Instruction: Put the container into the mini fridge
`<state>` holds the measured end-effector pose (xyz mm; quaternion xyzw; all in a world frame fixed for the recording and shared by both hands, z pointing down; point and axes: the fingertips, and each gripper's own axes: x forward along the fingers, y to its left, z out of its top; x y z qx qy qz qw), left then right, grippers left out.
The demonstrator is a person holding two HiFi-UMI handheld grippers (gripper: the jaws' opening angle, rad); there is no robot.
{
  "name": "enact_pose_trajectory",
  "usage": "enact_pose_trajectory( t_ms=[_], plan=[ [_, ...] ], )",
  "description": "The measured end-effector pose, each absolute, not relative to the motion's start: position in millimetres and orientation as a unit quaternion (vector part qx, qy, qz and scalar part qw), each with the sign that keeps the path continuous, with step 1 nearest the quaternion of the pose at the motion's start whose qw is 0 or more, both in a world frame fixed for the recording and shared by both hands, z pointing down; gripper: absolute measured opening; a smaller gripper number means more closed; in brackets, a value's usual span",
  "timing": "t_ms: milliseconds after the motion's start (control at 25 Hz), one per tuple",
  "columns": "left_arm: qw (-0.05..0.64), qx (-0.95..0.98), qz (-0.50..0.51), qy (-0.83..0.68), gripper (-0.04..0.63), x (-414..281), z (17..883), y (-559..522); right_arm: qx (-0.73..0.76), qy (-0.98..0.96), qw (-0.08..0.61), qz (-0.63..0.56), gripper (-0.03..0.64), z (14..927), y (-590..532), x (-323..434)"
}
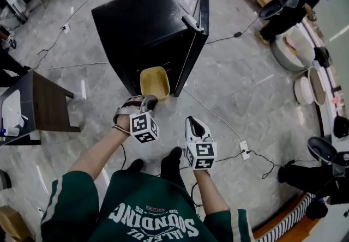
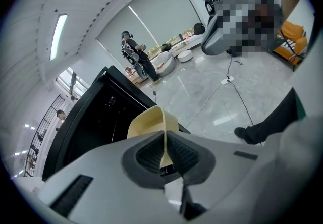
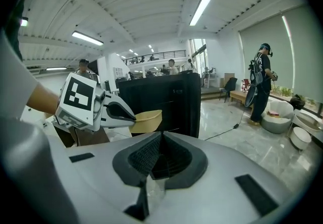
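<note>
The left gripper (image 1: 147, 101) is clenched on the rim of a pale yellow container (image 1: 154, 82). In the left gripper view, the thin wall of the container (image 2: 151, 121) stands pinched between the two dark pads (image 2: 149, 153), and the open tub rises beyond them. The container is held off the floor (image 1: 234, 83), right at the open front of the black mini fridge (image 1: 144, 23). It sits low in the head view, by the corner where the fridge door (image 1: 202, 17) swings out. Whether any of it has crossed into the dark inside cannot be told.

The right gripper (image 1: 192, 123) hangs just beside the left one, closer to the person, and apart from the container. In its own view its jaws meet with nothing between them. The left gripper and the tub show ahead of it, against the fridge.

A dark side table (image 1: 48, 102) stands well off to the left. Cables trail over the grey floor to a power strip (image 1: 244, 149).
</note>
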<state>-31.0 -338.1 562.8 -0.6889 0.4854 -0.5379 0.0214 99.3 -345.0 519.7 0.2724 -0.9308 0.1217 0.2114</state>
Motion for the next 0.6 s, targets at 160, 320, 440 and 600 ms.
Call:
enact_pose_trajectory(
  t_ms=[160,320,440,600],
  plan=[
    [0.011,-0.679,-0.541,0.496,0.025,-29,566,-356,0.253,-0.936,0.213,0.12,0.035,522,-364,100],
    [0.004,-0.67,-0.541,0.509,0.025,-26,567,-370,0.238,-0.94,0.214,0.118,0.036,522,-380,107],
    [0.0,-0.662,-0.541,0.518,0.025,-22,570,-381,0.228,-0.943,0.215,0.114,0.036,525,-391,114],
    [-0.005,-0.652,-0.545,0.527,0.025,-20,576,-397,0.214,-0.946,0.204,0.132,0.035,528,-407,122]
  ],
)
